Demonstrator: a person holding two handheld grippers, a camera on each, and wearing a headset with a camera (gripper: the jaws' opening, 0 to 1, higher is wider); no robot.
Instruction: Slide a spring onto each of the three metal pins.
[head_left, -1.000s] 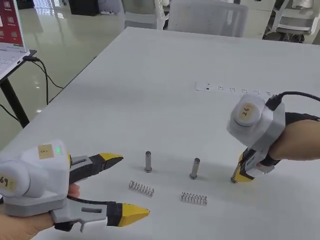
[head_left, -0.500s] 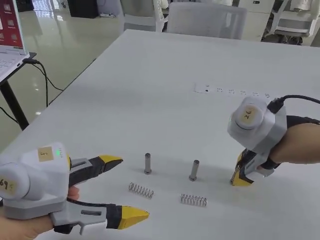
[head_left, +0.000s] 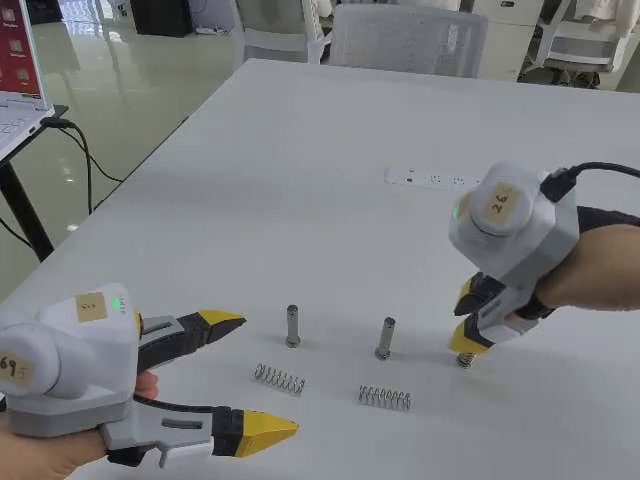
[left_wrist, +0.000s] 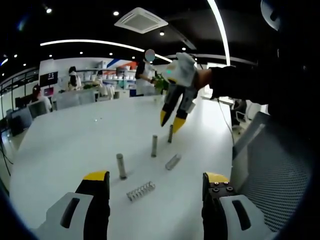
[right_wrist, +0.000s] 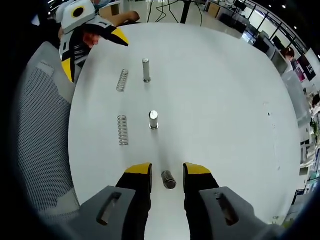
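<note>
Spring-wrapped pin (right_wrist: 168, 179) stands in the gap between your right gripper's (right_wrist: 167, 170) parted jaws, touching neither. Two loose springs (head_left: 279, 378) (head_left: 385, 398) lie flat on the table (head_left: 300, 180) near the bare pins (head_left: 292, 326) (head_left: 386, 338). Your left gripper (left_wrist: 155, 177) hovers, jaws spread wide.

The right gripper (head_left: 464, 318) has lifted off the desk (head_left: 330, 180) since 1 s ago, and its tips now hang just above the pin (head_left: 465, 358) nearest the desk's right edge. Its jaws have parted, leaving that pin, with a spring (right_wrist: 168, 179) around it, standing free between them.
</note>
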